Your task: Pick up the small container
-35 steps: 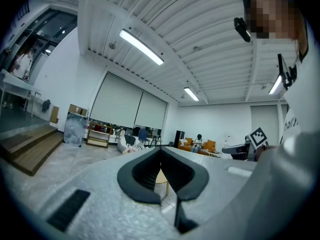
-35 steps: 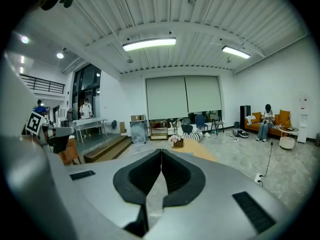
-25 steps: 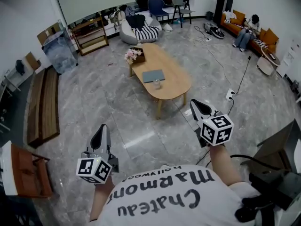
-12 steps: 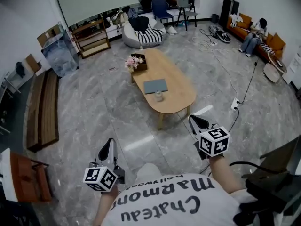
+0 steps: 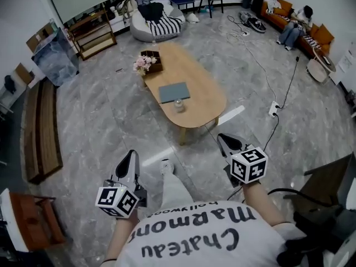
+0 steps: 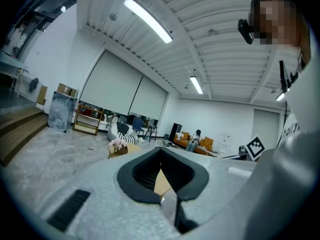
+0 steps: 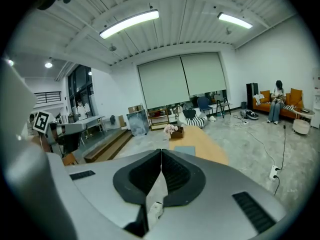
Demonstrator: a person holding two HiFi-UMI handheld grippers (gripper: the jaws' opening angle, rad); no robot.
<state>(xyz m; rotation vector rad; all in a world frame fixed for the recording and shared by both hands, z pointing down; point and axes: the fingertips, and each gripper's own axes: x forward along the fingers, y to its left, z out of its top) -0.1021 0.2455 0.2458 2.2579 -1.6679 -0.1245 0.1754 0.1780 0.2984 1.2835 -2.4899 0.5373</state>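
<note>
The small container [image 5: 178,105], a clear jar, stands on the near part of an oval wooden table [image 5: 203,102], beside a grey flat pad [image 5: 173,92]. A box of pink flowers [image 5: 147,63] sits at the table's far end. In the head view my left gripper [image 5: 132,156] and right gripper [image 5: 222,139] are held low over the floor, well short of the table, both shut and empty. In the left gripper view the left gripper [image 6: 160,152] points at the room, its jaws meeting. The right gripper [image 7: 161,152] faces the table [image 7: 202,151]; I cannot make out the jar there.
A power strip [image 5: 272,110] and its cable lie on the floor right of the table. A dark chair [image 5: 325,179] stands at my right, a wooden bench [image 5: 40,127] at the left. A person sits on an orange sofa [image 5: 311,29] far right. My shoe [image 5: 165,166] shows below.
I have walked towards the table, which now lies closer and more to the left. Both grippers stay shut and low, and a shoe has come into view between them.
</note>
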